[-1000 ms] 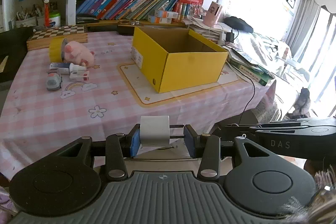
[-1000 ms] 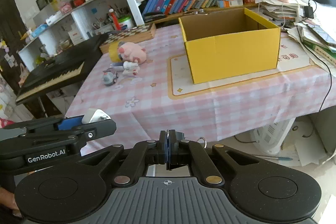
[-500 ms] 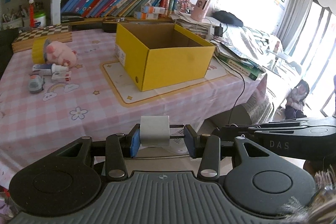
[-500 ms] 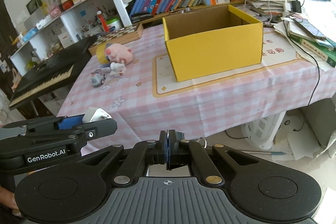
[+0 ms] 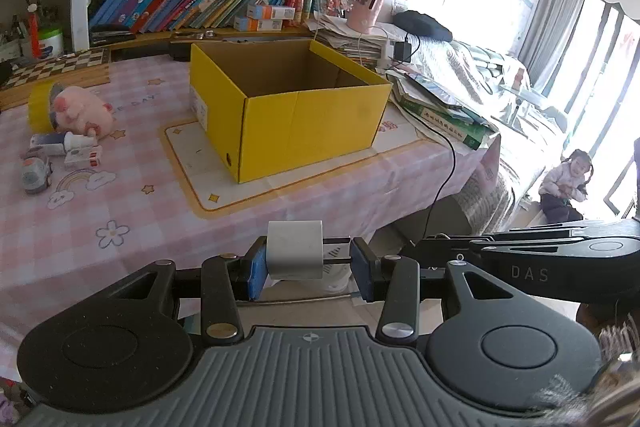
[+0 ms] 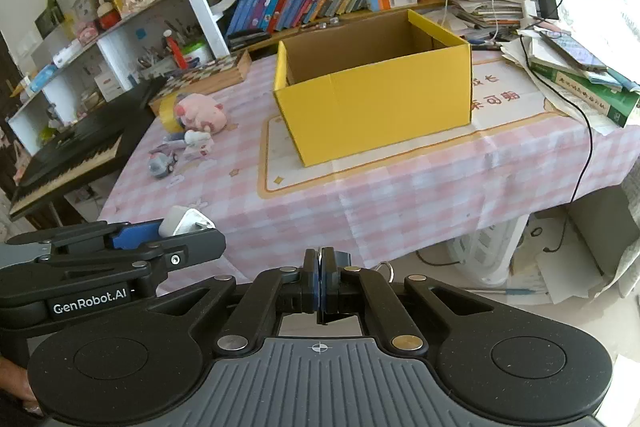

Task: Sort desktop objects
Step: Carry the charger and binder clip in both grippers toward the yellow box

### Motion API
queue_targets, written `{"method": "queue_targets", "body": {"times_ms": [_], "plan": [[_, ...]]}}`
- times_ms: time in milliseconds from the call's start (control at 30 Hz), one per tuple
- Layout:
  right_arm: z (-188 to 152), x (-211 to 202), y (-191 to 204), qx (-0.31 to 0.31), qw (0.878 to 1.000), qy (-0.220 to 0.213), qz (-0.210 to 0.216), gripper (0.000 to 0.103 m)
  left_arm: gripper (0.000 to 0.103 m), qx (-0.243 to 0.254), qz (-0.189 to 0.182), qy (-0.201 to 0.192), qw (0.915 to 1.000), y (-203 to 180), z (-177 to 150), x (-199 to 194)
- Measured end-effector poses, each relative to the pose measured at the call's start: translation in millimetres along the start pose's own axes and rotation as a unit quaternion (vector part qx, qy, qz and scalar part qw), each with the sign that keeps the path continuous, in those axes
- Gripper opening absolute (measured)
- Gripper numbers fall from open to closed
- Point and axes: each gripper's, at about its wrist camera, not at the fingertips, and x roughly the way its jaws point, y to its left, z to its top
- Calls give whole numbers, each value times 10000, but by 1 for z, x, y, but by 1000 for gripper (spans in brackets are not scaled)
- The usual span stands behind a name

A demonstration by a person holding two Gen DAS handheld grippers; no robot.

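Left gripper (image 5: 308, 265) has its fingers clamped on a white charger plug (image 5: 295, 249), held short of the worktop (image 5: 120, 211) edge, facing the open yellow box (image 5: 288, 115). Right gripper (image 6: 323, 285) alongside, fingers pressed together, nothing between them. Pink plush pig (image 5: 80, 111) sits far left.

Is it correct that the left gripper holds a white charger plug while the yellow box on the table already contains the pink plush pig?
Not quite. The left gripper does hold the white charger plug, but the left wrist view shows the pink plush pig lying on the table, beside the yellow box.
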Motion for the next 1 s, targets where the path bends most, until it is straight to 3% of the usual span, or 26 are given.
{"method": "queue_targets", "body": {"times_ms": [667,1000], "plan": [[59,27,-46,-274,9992,-48,281,2,40,-12,232,-149,9996,-26,49,49],[113,41,-65,-659,9956,-431,512,2,40,88,493,-695,9963,-35,100,69]]}}
